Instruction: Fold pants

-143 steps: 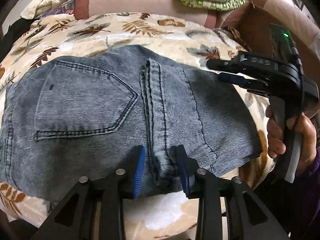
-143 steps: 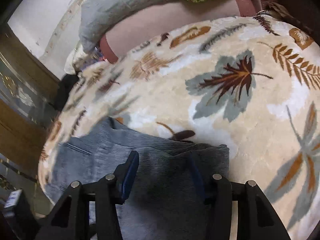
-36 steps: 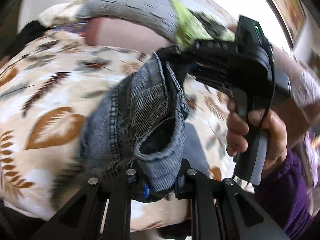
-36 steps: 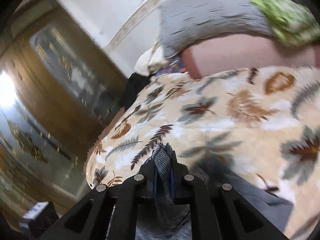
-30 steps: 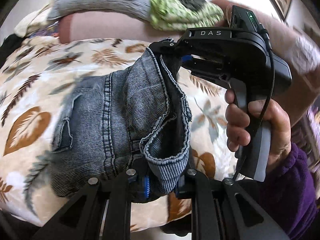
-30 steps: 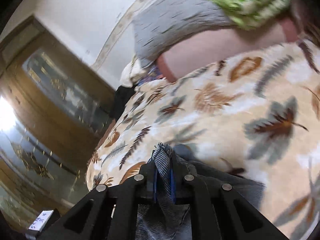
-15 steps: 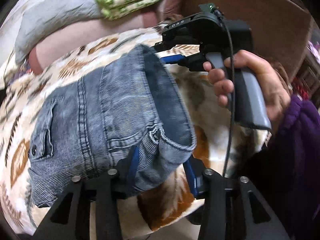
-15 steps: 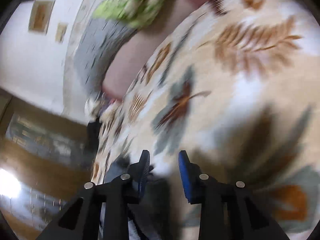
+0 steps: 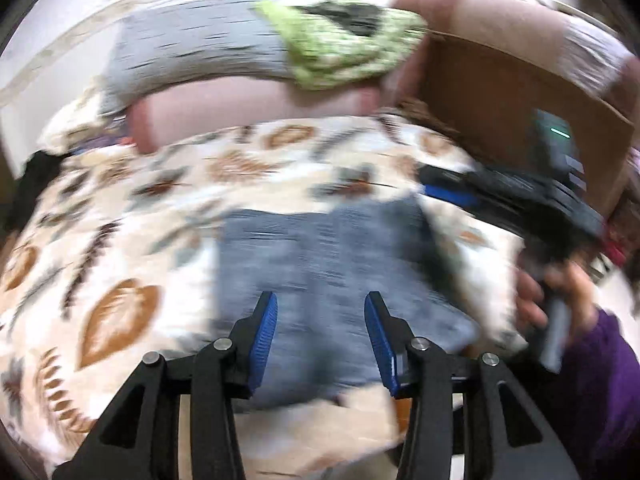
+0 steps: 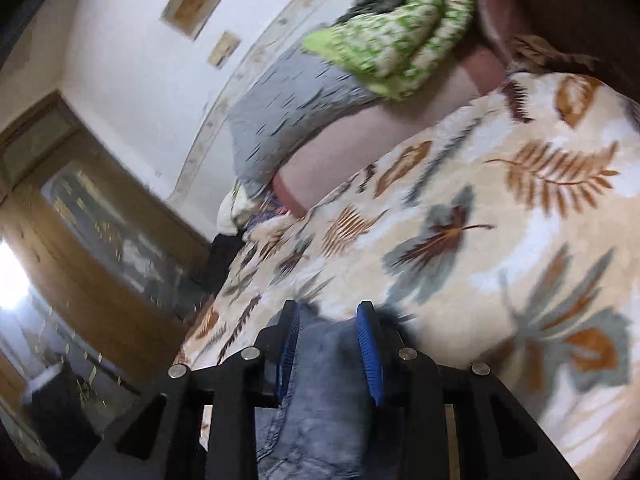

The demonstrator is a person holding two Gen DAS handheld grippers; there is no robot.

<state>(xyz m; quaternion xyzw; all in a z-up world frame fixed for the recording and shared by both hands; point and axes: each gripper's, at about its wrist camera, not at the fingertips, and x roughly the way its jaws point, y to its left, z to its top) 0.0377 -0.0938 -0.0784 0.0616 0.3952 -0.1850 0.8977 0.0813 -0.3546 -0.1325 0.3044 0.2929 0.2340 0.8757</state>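
On the leaf-print blanket (image 9: pixel 120 272), folded pants (image 9: pixel 320 256) lie under both open grippers

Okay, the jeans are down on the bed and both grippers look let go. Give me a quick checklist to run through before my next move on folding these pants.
1. Left gripper released: ok, blue pads apart, nothing pinched between them.
2. Right gripper released: ok, pads stand apart with denim lying loose between and below them, not pressed.
3. Jeans resting on the leaf-print blanket: ok, they lie as a compact, roughly rectangular block.
4. Fold edges lined up and smooth: cannot tell, the left wrist view is motion-blurred.
5. Free space around the jeans: ok, bare blanket shows on the left and far sides.
6. Green bedding and grey pillow out of the way: ok, both sit at the far end, apart from the jeans.
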